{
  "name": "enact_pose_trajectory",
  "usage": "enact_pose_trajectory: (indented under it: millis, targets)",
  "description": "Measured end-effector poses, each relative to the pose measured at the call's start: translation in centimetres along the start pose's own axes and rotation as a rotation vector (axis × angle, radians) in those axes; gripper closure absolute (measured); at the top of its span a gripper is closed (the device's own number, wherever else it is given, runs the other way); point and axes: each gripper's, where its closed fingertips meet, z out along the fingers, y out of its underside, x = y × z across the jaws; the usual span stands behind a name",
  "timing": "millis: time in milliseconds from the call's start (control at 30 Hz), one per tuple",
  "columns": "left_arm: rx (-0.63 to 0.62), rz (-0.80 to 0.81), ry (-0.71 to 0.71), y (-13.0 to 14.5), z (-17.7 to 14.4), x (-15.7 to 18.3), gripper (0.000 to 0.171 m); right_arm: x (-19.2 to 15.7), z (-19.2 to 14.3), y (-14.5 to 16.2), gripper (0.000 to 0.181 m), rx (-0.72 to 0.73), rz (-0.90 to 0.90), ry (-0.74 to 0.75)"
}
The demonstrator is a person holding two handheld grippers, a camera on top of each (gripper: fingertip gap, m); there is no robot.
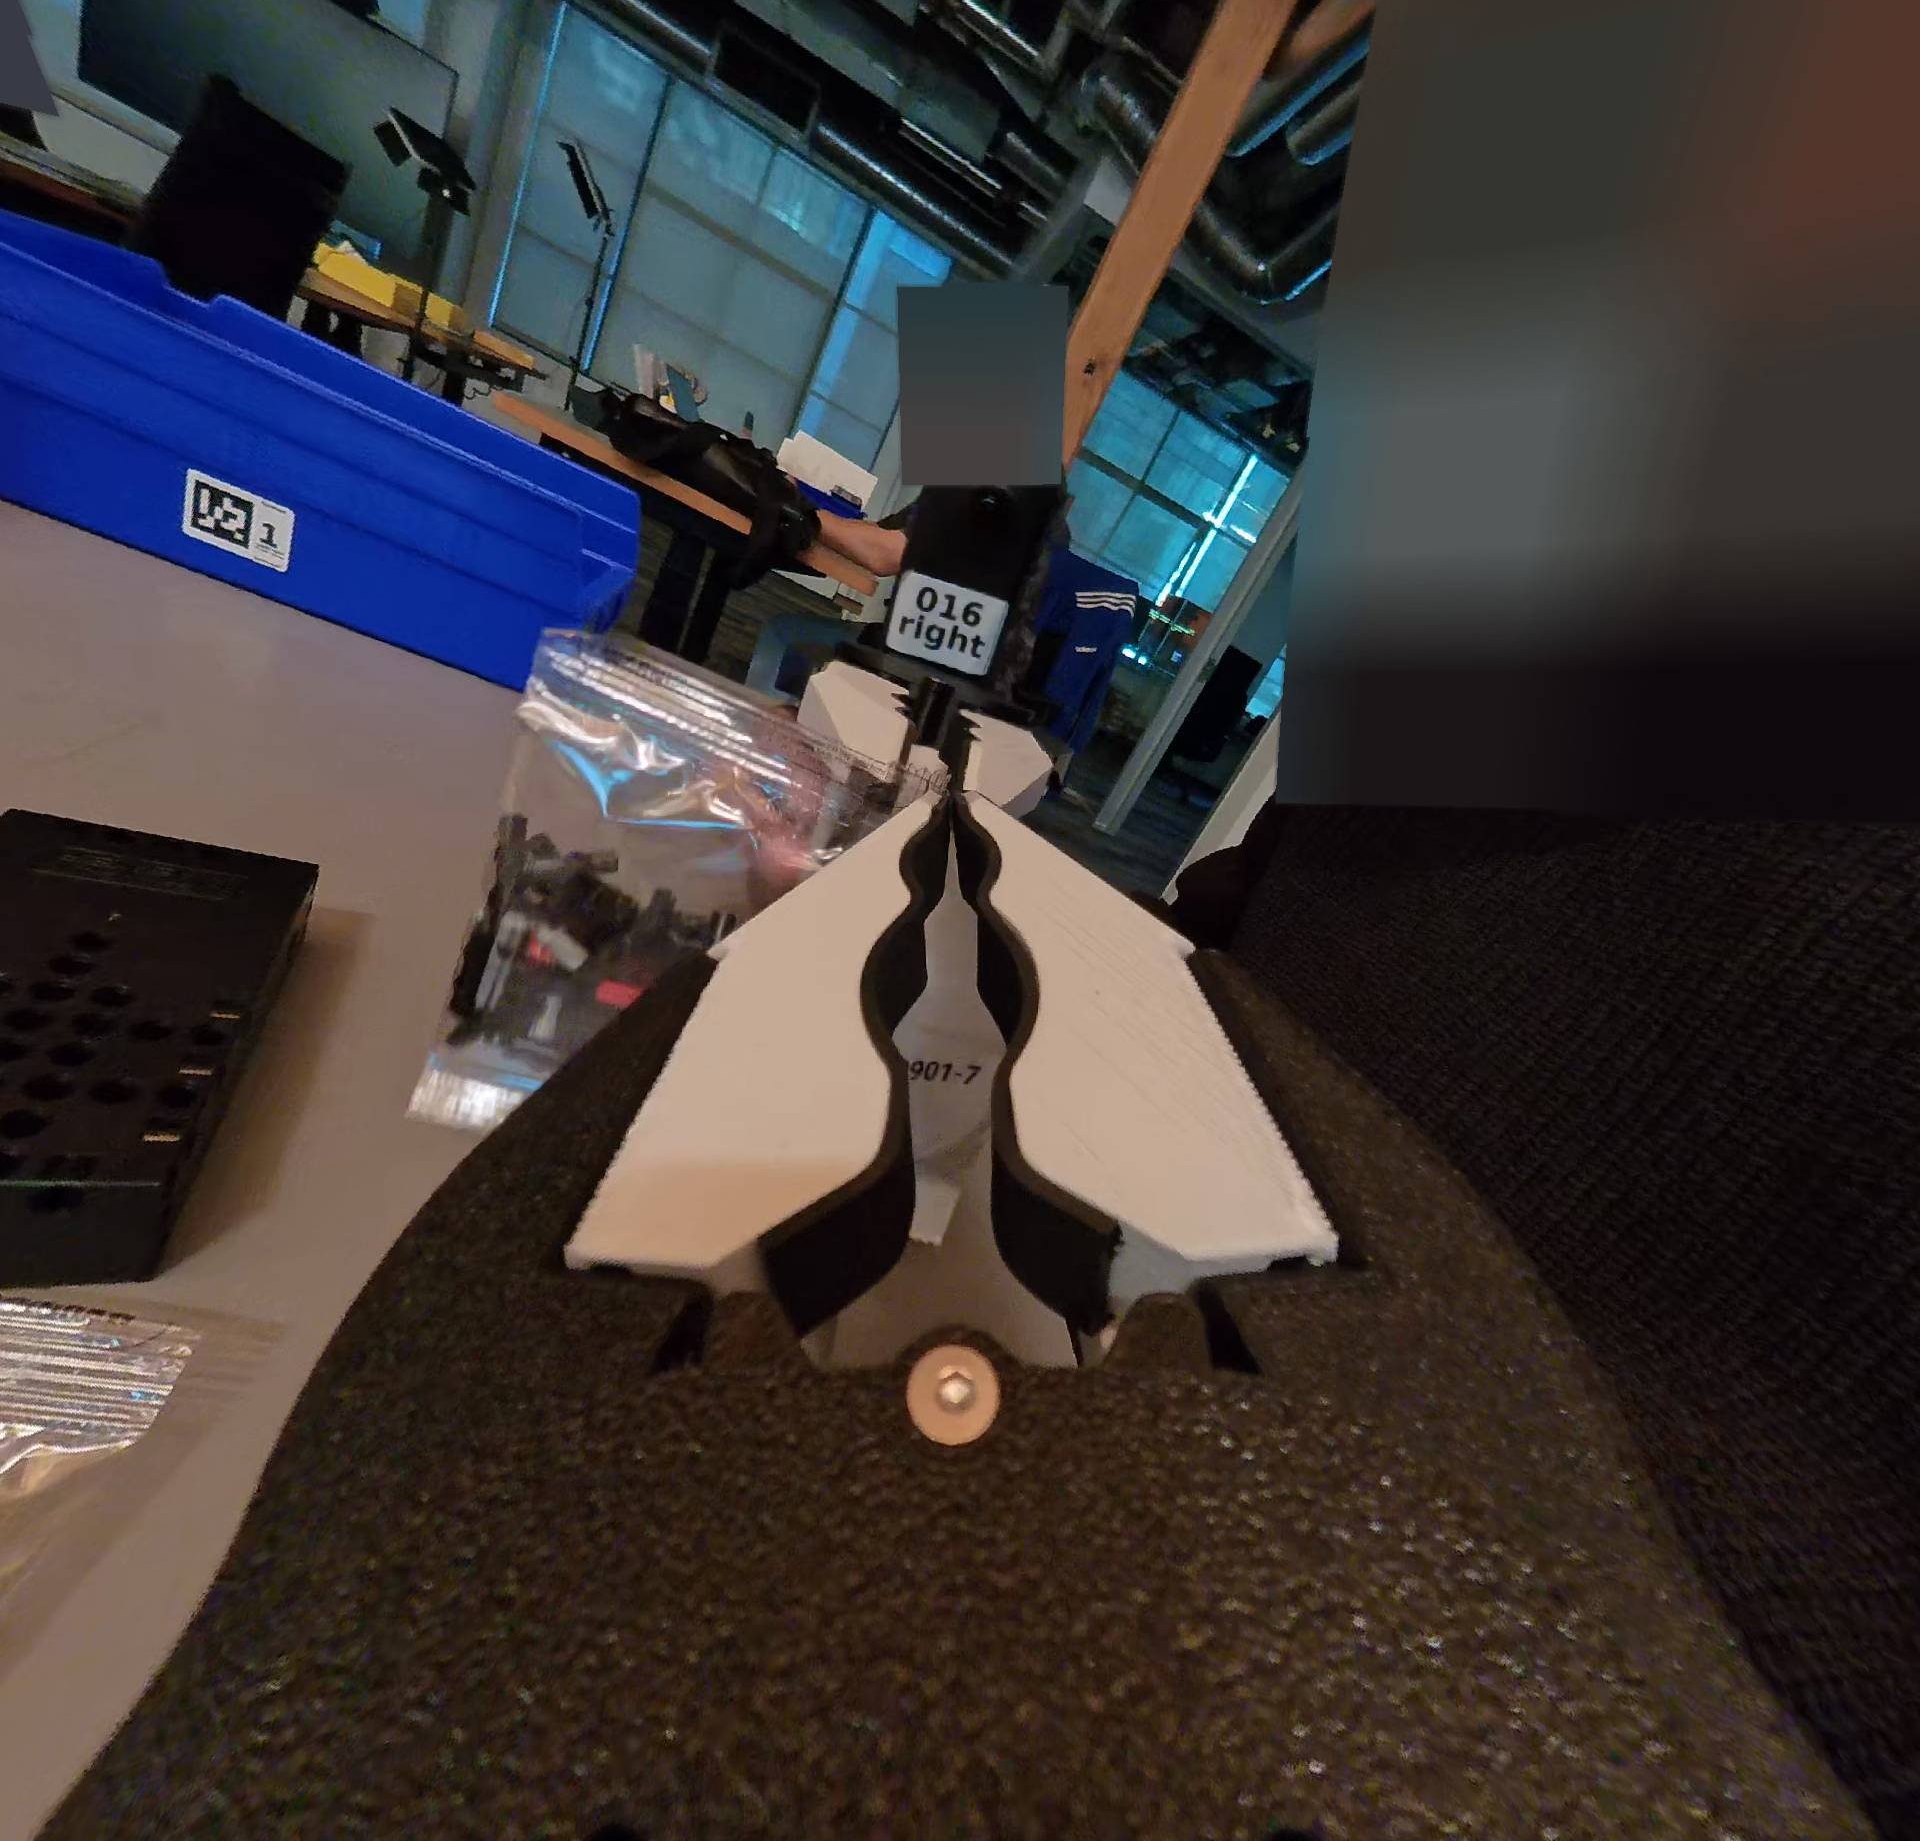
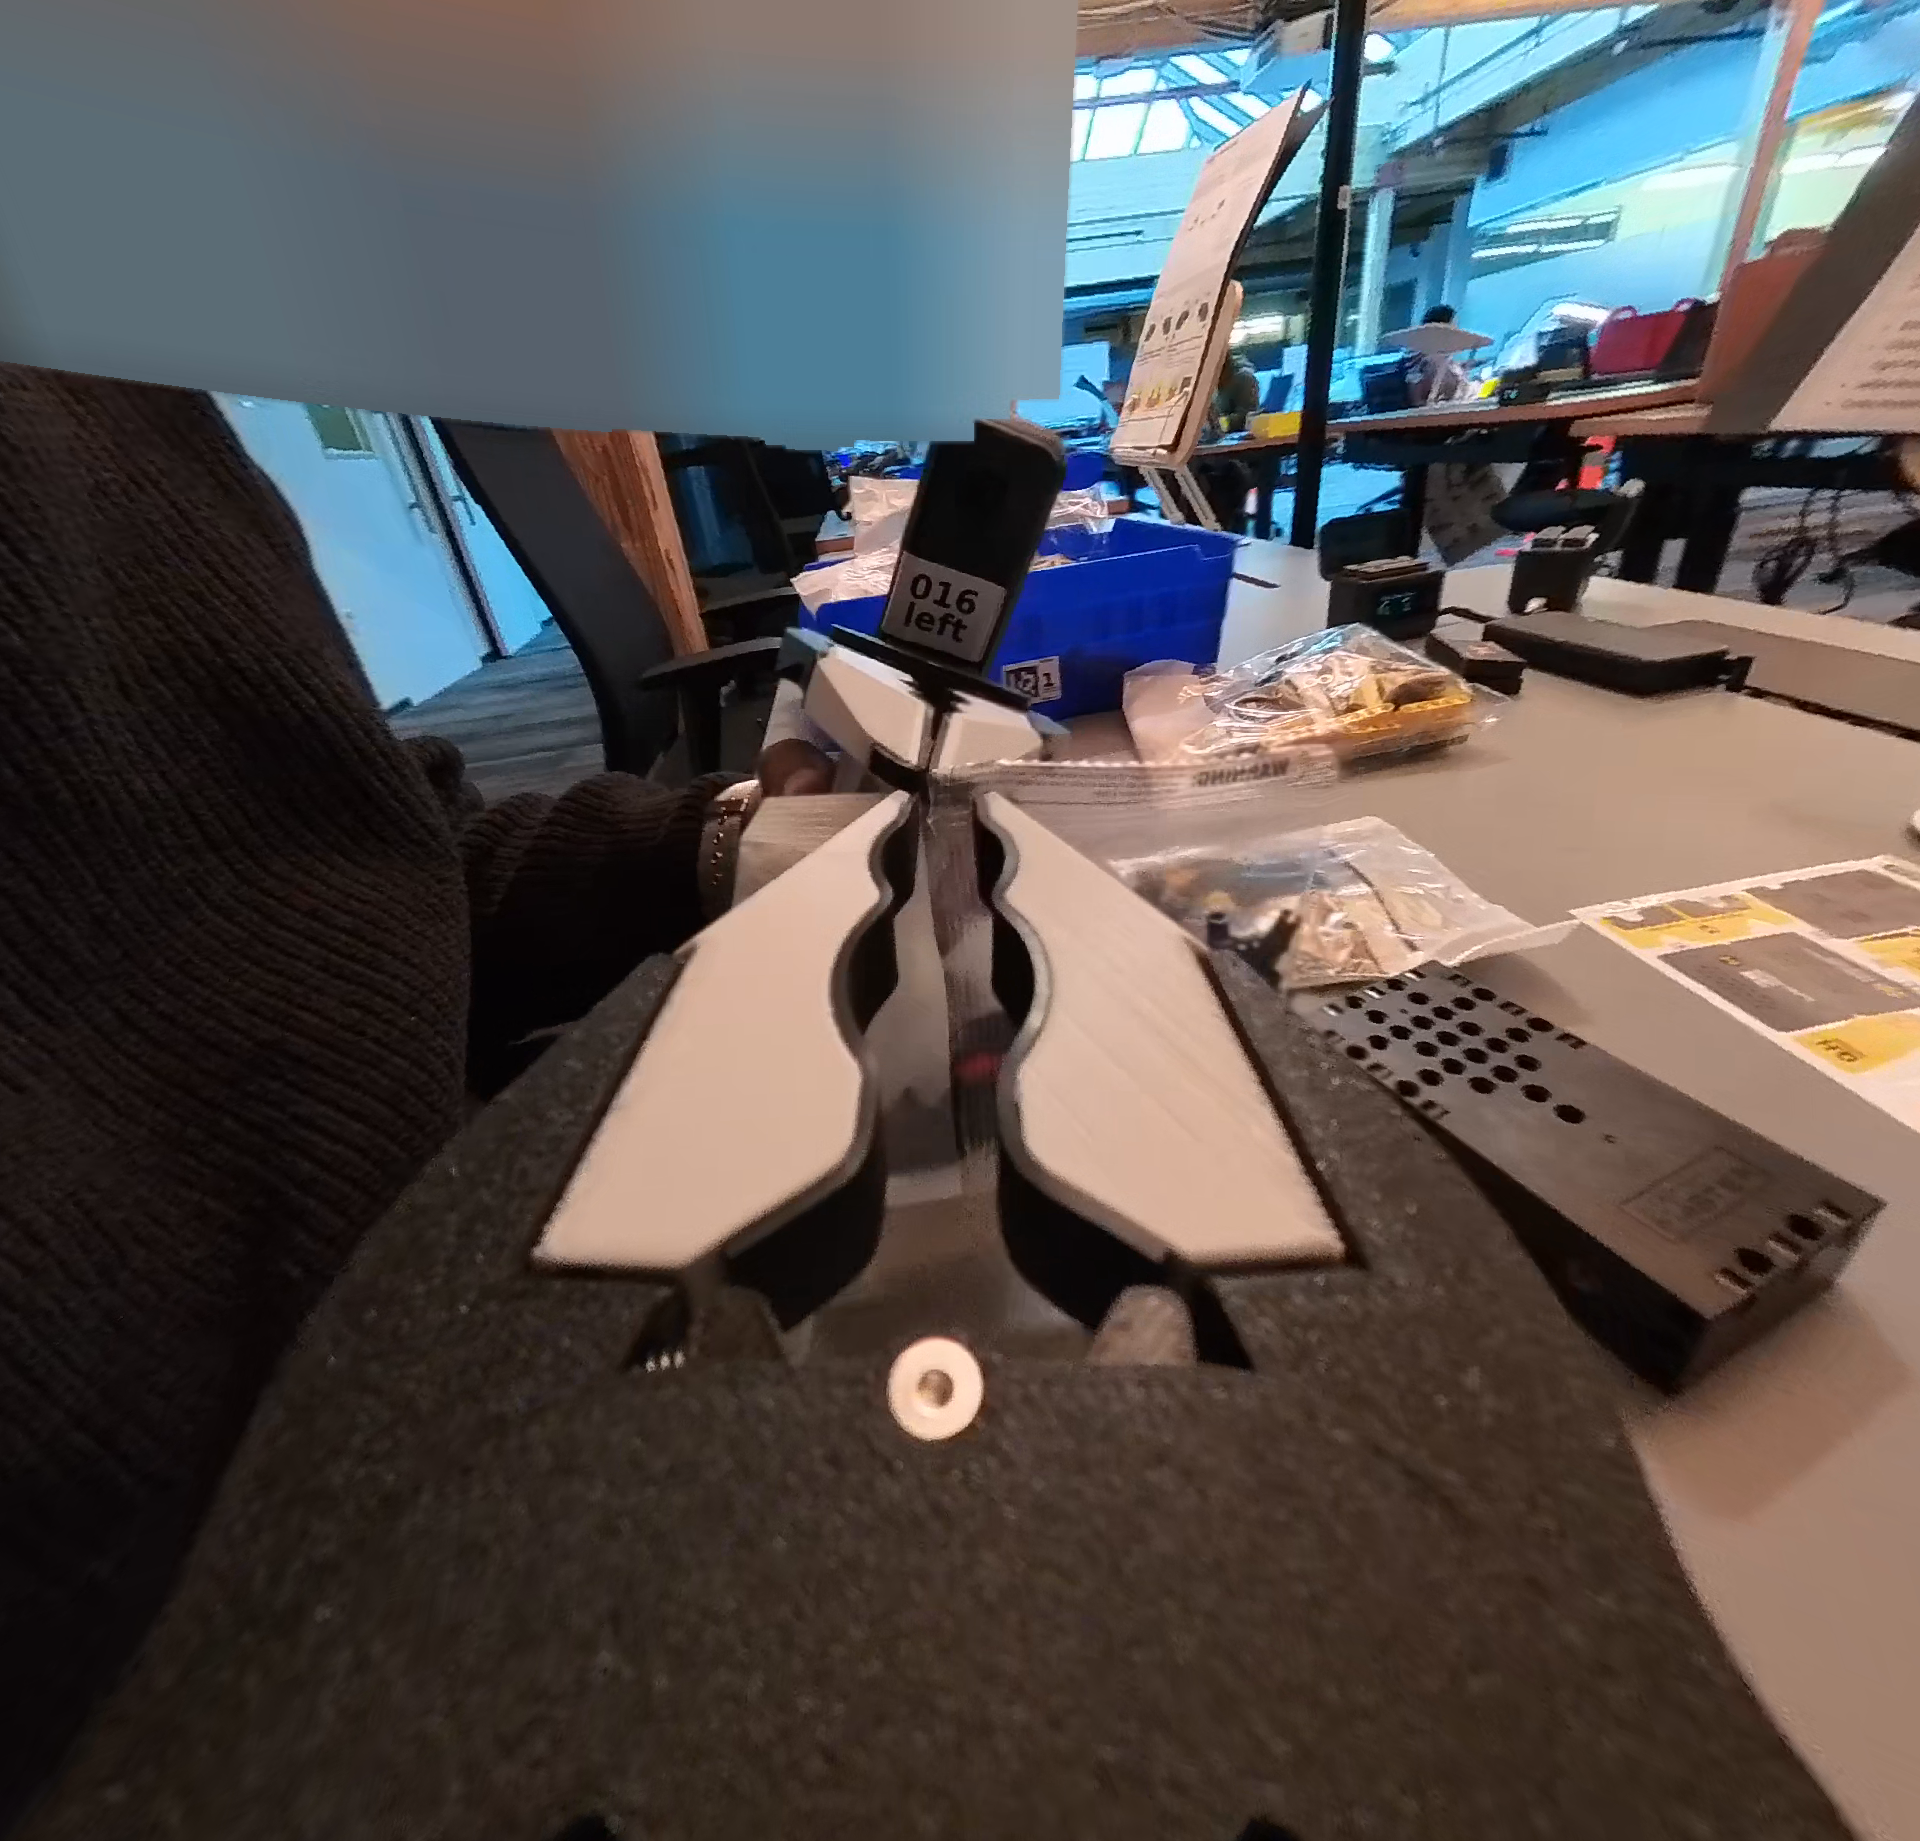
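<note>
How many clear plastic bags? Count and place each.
3. Held bag pinched between left gripper and right gripper; yellow-parts bag near the blue bin; dark-parts bag beside the black box. The bin may hide more.

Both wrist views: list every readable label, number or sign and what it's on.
Not quoting writing; listing what carries it.
White label on right gripper body: legible.
White label on left gripper body: legible.
Marker sticker on blue bin: legible.
Label on clear zip bag: partly hidden by fingers.
Yellow-grey printed sheet: too small.
Label on black perforated box: blurred.
</note>
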Motion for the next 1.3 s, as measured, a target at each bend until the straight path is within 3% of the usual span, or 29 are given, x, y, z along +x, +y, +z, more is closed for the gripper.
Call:
enact_pose_trajectory:
  millis: [267, 467, 600, 700, 800, 1033, 1300]
  targets:
    - [0.000, -0.004, 0.000, 0.0, 0.0, 0.0, 0.171, -0.3, -0.1, 0.0, 0.181, -0.009, 0.052, -0.051]
    - [0.003, 0.004, 0.026, -0.1, -0.1, 0.4, 0.171, 1.5, -0.8, -0.2, 0.181, -0.006, 0.059, 0.029]
    - [0.009, 0.005, -0.004, -0.2, -0.2, -0.1, 0.171, 0.0, -0.6, -0.6, 0.181, 0.034, 0.066, -0.035]
    - [0.012, -0.001, -0.008, -0.2, -0.2, -0.2, 0.171, -0.6, -0.2, -0.5, 0.157, 0.037, 0.074, -0.060]
    - [0.012, 0.010, -0.020, -0.2, -0.2, -0.3, 0.171, -0.7, 0.0, -0.4, 0.150, 0.030, 0.075, -0.061]
    - [0.011, 0.004, 0.018, -0.1, 0.1, 0.4, 0.171, -0.5, 0.6, 0.1, 0.163, 0.005, 0.008, -0.008]
    - [-0.008, -0.003, 0.094, 0.3, 0.3, 1.6, 0.171, -1.8, 0.4, 0.0, 0.170, -0.003, 0.157, -0.166]
